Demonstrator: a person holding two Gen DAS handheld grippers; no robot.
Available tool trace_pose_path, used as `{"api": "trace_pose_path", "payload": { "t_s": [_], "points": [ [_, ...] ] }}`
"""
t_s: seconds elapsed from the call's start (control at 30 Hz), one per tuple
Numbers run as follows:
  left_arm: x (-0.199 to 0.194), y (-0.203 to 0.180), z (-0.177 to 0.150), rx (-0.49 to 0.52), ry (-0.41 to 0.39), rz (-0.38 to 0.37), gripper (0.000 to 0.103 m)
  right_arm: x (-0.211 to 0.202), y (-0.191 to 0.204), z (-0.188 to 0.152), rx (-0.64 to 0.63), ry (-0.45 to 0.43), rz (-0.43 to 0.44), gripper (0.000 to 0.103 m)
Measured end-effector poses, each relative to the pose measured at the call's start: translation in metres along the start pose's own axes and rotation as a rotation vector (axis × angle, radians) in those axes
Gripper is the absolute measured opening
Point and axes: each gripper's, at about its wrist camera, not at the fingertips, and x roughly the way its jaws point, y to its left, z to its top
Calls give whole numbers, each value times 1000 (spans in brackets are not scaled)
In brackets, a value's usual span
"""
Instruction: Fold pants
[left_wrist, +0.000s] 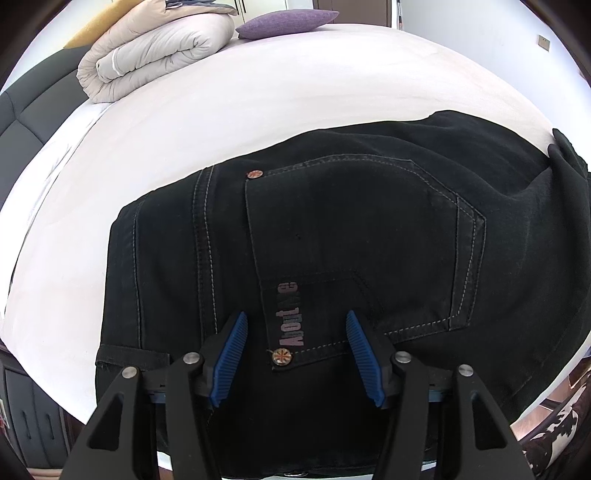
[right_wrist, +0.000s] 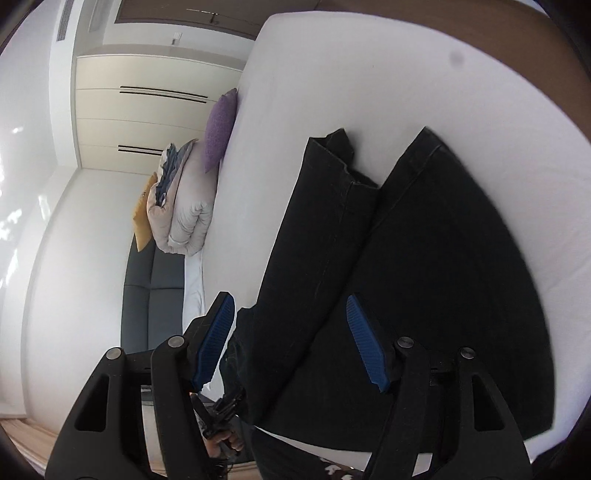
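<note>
Two views each caught only part of the black pants, which lay flat on the bed. The left wrist view showed the seat and back pocket, the legs cut off at the right edge. The right wrist view showed both legs running side by side away from the camera, hems far. The left gripper hung over the pocket, jaws apart, nothing between them. The right gripper stood apart too, above the legs, gripping nothing.

A white bed stretched away beyond the jaws. Far ahead and left of them lay a folded duvet, with a purple cushion just beside it.
</note>
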Motion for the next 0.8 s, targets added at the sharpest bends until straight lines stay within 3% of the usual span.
{"api": "trace_pose_path", "payload": {
  "t_s": [0.1, 0.3, 0.47, 0.67, 0.8],
  "points": [
    [0, -1, -2, -5, -8, 1, 60, 32, -21, 6, 124, 42, -26, 61],
    [-1, 2, -6, -1, -19, -5, 60, 89, -44, -11, 160, 45, -11, 59],
    [-1, 4, -11, -3, -32, -9, 60, 95, -50, -14, 185, -43, 14, 58],
    [-1, 4, -13, -5, -40, -11, 60, 70, -61, -25, 227, -139, -29, 43],
    [-1, 4, -13, -7, -42, -10, 60, 76, -62, -17, 242, -148, -72, 36]
  ]
}}
